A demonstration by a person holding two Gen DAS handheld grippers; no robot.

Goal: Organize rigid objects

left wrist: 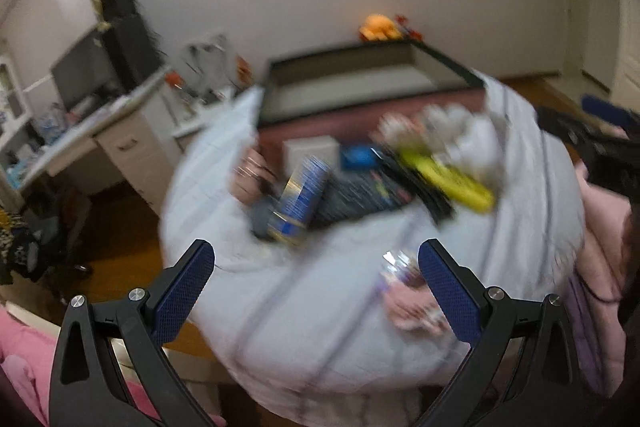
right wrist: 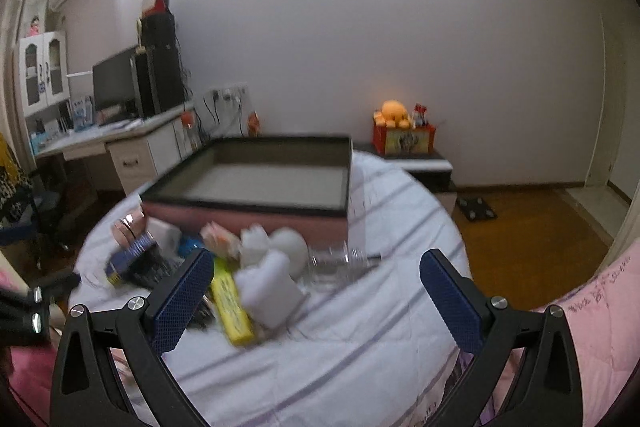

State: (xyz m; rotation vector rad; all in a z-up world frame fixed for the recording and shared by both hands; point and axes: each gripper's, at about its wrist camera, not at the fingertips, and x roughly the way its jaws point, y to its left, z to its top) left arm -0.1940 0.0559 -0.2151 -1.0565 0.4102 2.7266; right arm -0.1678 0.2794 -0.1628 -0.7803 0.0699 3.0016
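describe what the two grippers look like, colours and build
Both look alike. The left gripper and the right gripper each have two black plastic arms with triangular cut-outs and round silver screws at the joints. Their fingers are flat pads covered in dark blue, finely textured grip material. No cables, markings or sleeves show.

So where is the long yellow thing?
In the right wrist view the long yellow box lies on the striped bed sheet in the pile in front of the pink storage box, just left of a white foam block.
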